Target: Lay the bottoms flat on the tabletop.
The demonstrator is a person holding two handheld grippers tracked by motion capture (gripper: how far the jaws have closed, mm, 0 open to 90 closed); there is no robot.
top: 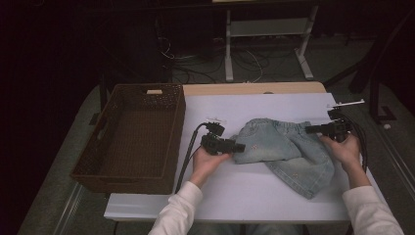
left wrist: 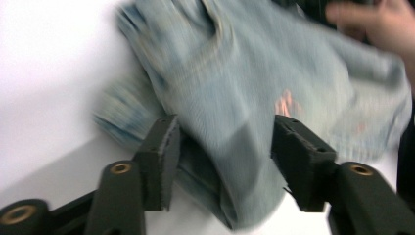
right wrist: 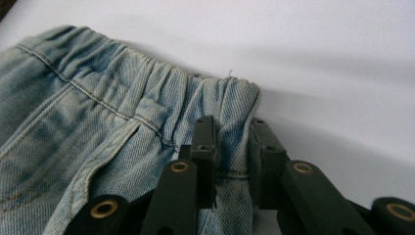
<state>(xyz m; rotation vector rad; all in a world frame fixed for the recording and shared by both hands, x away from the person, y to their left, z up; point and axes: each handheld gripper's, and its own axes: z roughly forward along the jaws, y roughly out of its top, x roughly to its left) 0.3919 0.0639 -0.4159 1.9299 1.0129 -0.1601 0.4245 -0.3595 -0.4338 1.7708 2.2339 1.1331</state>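
Denim shorts [right wrist: 98, 127] feel soft and floppy to me, so my right gripper [right wrist: 230, 147] pinches the gathered waistband corner between its nearly closed jaws, while my left gripper [left wrist: 222, 161] stands half open around a loose fold.

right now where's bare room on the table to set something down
Free: the white table strip between the near edge and the denim shorts, and the strip behind the shorts. The wicker basket is empty too. Crowded: mid-table, both grippers at the shorts.

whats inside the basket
The basket shows only its own brown woven floor and walls; nothing lies in it. The strip of floor just behind its near wall is covered from the high view.
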